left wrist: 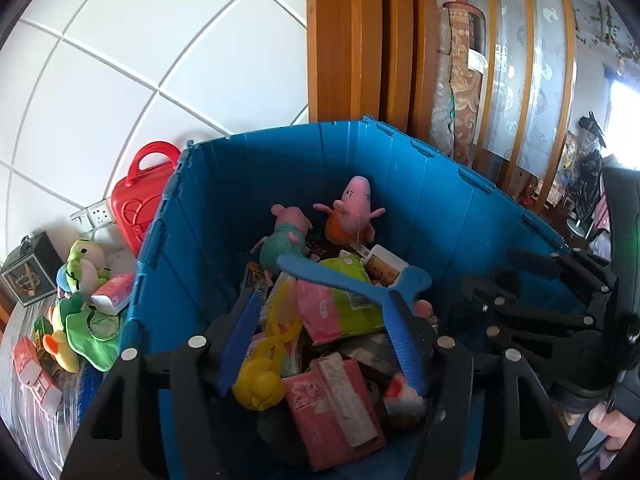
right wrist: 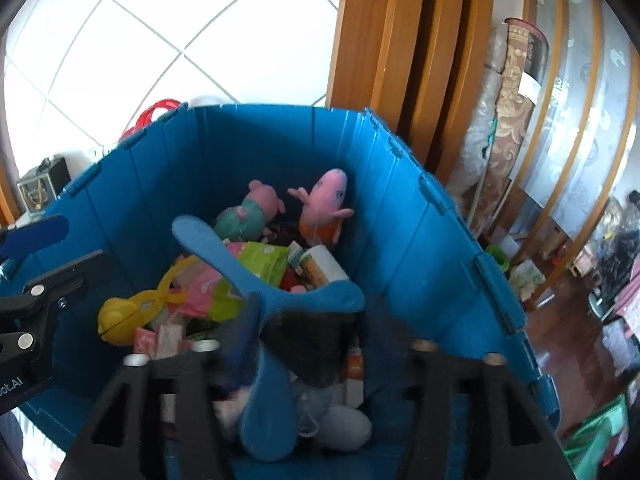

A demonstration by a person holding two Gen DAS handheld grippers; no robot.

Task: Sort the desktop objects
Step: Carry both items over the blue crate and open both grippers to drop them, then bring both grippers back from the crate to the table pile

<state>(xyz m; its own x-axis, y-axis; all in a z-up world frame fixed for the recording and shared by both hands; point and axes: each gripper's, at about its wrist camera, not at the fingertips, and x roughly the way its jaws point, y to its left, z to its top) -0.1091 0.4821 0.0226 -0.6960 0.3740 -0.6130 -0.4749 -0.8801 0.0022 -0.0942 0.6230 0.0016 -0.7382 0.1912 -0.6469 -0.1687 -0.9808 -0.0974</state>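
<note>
Both grippers hover close together — left gripper (left wrist: 324, 344) spread wide, right gripper (right wrist: 304, 344) unclear.

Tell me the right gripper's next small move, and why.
Probably open the right gripper and let go. It seems to be holding the blue boomerang inside the rim of the blue bin, above the toys already piled there, so it should drop in.
</note>
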